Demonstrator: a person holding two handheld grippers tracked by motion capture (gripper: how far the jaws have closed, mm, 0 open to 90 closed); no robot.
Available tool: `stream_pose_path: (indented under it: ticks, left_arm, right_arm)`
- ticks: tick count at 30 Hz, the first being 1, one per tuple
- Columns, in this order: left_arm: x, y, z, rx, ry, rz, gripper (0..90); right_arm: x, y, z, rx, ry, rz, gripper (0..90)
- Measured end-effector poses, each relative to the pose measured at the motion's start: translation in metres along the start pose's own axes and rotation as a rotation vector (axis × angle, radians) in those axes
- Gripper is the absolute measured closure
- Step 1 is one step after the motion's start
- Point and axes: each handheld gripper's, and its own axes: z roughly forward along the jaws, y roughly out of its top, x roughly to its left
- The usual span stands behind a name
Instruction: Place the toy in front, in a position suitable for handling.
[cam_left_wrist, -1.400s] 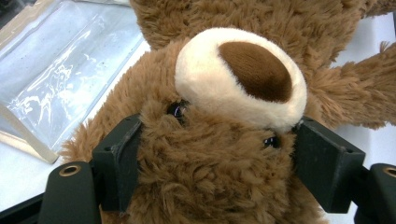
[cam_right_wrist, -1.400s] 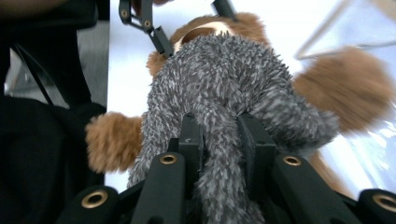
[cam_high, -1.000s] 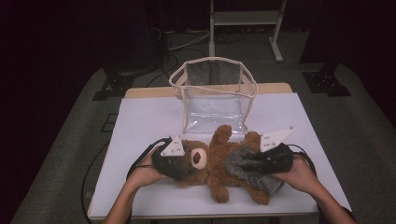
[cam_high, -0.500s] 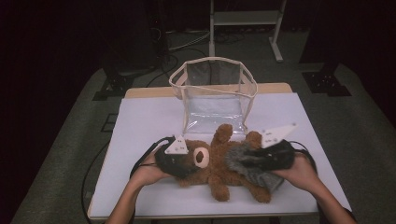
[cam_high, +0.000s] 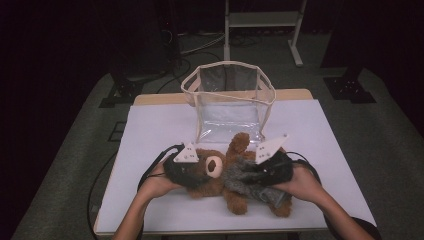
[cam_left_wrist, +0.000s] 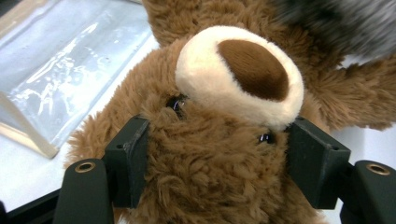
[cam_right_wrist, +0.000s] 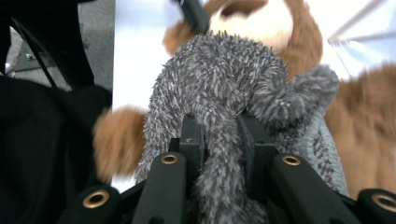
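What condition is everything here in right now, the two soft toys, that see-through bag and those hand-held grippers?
Brown teddy bear: lying on the white table, head clamped.
Grey plush toy: lying over the bear, pinched.
Clear bag: upright, mouth open, nothing visible inside.
Left gripper: jaws just closing, pads pressing the bear's head.
Right gripper: shut on a grey plush limb.

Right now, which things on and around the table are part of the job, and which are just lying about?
In the job:
- brown teddy bear, head in left claw
- grey plush toy, pinched by right claw
- clear bag

Lying about:
- white stand
- floor cables
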Motion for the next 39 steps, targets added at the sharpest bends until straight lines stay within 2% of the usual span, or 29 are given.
stream_pose_path:
  ticks: [1, 3, 6, 9, 13, 15, 16, 17, 21, 22, 23, 24, 25, 27, 30, 33, 35, 38, 39]
  left_arm:
    - [0.002, 0.001, 0.0, 0.0, 0.002, -0.008, 31.7]
    - [0.002, 0.003, 0.001, -0.002, 0.006, -0.018, 32.9]
    - [0.001, 0.005, 0.003, 0.001, 0.013, -0.02, 33.9]
    - [0.0, 0.006, 0.005, 0.005, 0.017, -0.018, 34.0]
    - [-0.001, 0.005, 0.004, 0.003, 0.017, -0.022, 34.0]
    - [0.0, 0.004, 0.004, 0.004, 0.024, -0.022, 33.6]
    - [0.0, 0.004, 0.004, 0.004, 0.024, -0.022, 33.2]
    - [0.0, 0.003, 0.002, 0.015, 0.026, -0.017, 32.8]
    - [0.0, 0.003, 0.0, 0.01, 0.028, -0.022, 32.4]
    - [0.001, 0.003, 0.0, 0.013, 0.027, -0.015, 32.3]
    - [0.001, 0.003, 0.001, 0.005, 0.026, -0.031, 32.4]
    - [0.001, 0.003, 0.001, 0.005, 0.026, -0.031, 32.5]
    - [0.0, 0.003, 0.001, 0.004, 0.021, -0.033, 32.6]
    - [-0.001, 0.004, 0.003, 0.006, 0.021, -0.023, 32.7]
    - [-0.003, 0.005, 0.004, 0.011, 0.023, -0.01, 33.0]
    - [-0.004, 0.003, 0.004, 0.017, 0.02, 0.006, 33.1]
    - [-0.003, 0.001, 0.003, 0.014, 0.015, 0.003, 33.3]
    - [-0.003, 0.0, 0.002, 0.011, 0.009, 0.001, 33.4]
    - [-0.002, 0.0, 0.002, 0.01, 0.005, 0.003, 33.4]
  right_arm:
    - [0.003, -0.01, -0.011, 0.013, -0.013, 0.008, 73.3]
    - [0.003, -0.016, -0.019, 0.014, -0.021, 0.027, 73.2]
    - [0.003, -0.012, -0.017, 0.022, -0.028, 0.023, 73.1]
    - [0.001, 0.003, -0.005, 0.011, -0.005, 0.001, 73.1]
    - [0.004, 0.022, 0.021, 0.05, 0.036, -0.051, 73.1]
    - [0.01, 0.026, 0.032, 0.079, 0.057, -0.076, 73.1]
    - [0.01, 0.026, 0.032, 0.079, 0.057, -0.076, 73.1]
    - [0.015, 0.023, 0.04, 0.106, 0.063, -0.097, 73.1]
    - [0.019, 0.009, 0.037, 0.109, 0.071, -0.077, 73.2]
    - [0.02, 0.004, 0.033, 0.109, 0.069, -0.069, 73.2]
    - [0.021, -0.005, 0.024, 0.112, 0.058, -0.047, 73.2]
    - [0.021, -0.005, 0.024, 0.112, 0.058, -0.047, 73.2]
    - [0.021, -0.01, 0.013, 0.11, 0.032, -0.039, 73.2]
    - [0.021, -0.01, 0.005, 0.098, 0.013, -0.037, 73.2]
    - [0.02, -0.005, 0.004, 0.087, 0.0, -0.049, 73.2]
    - [0.019, 0.007, 0.019, 0.085, 0.0, -0.088, 73.2]
    - [0.02, 0.009, 0.022, 0.091, -0.003, -0.098, 73.2]
    - [0.021, 0.006, 0.016, 0.075, -0.016, -0.095, 73.2]
    - [0.02, 0.0, 0.004, 0.051, -0.042, -0.073, 73.2]
